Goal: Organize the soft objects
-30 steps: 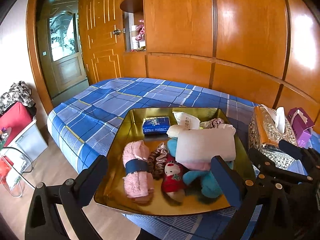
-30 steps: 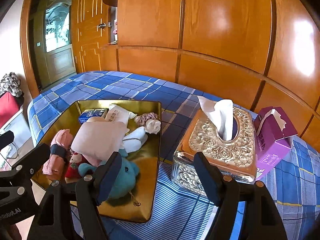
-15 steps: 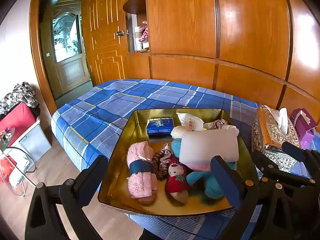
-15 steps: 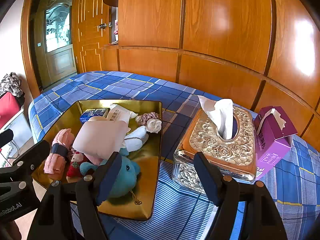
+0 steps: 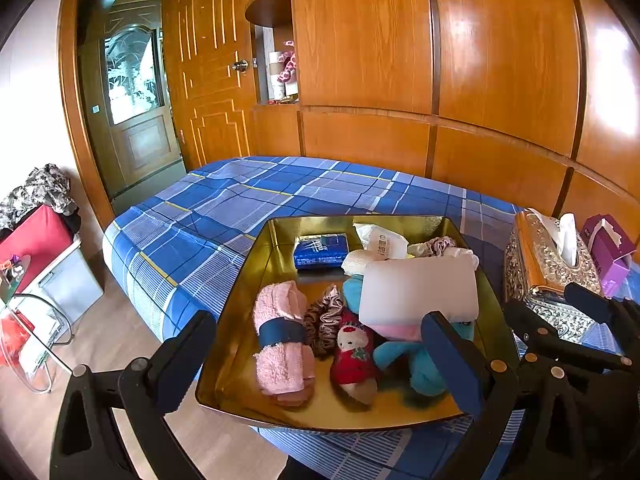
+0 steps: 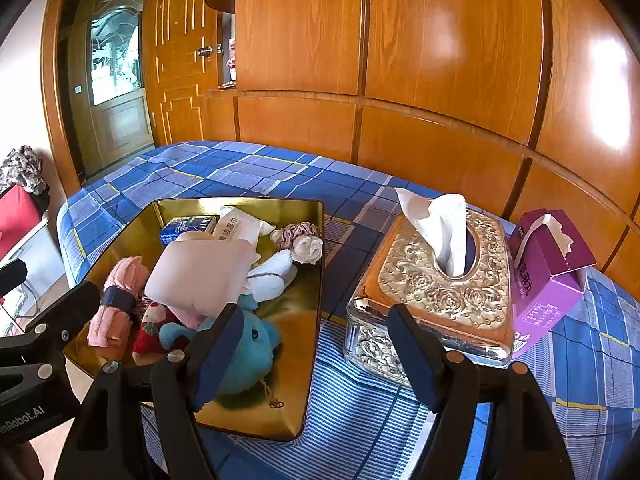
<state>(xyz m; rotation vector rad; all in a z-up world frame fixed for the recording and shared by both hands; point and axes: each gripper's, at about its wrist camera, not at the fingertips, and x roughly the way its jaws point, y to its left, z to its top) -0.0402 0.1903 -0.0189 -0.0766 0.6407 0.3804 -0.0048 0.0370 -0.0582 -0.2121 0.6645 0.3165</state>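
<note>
A gold tray (image 5: 240,332) (image 6: 304,360) sits on the blue plaid bed and holds soft things: a rolled pink towel (image 5: 280,344) with a dark band, a brown scrunchie (image 5: 320,320), a small red plush doll (image 5: 354,356), a blue plush toy (image 6: 248,352), a pale pink pillow (image 5: 420,292) (image 6: 200,272), a blue tissue pack (image 5: 320,246), a white wipes packet (image 5: 380,240) and a mauve scrunchie (image 6: 296,234). My left gripper (image 5: 320,364) is open and empty, held in front of the tray. My right gripper (image 6: 316,356) is open and empty, between tray and tissue box.
An ornate gold tissue box (image 6: 440,292) and a purple tissue carton (image 6: 548,268) stand on the bed right of the tray. Wooden wall panels rise behind the bed. A door (image 5: 136,108), a red box (image 5: 32,240) and a glass side table (image 5: 24,320) are at the left.
Both grippers have drawn back and up a little from the tray, so more of the room shows. Both stay open. Nothing in the tray has moved.
</note>
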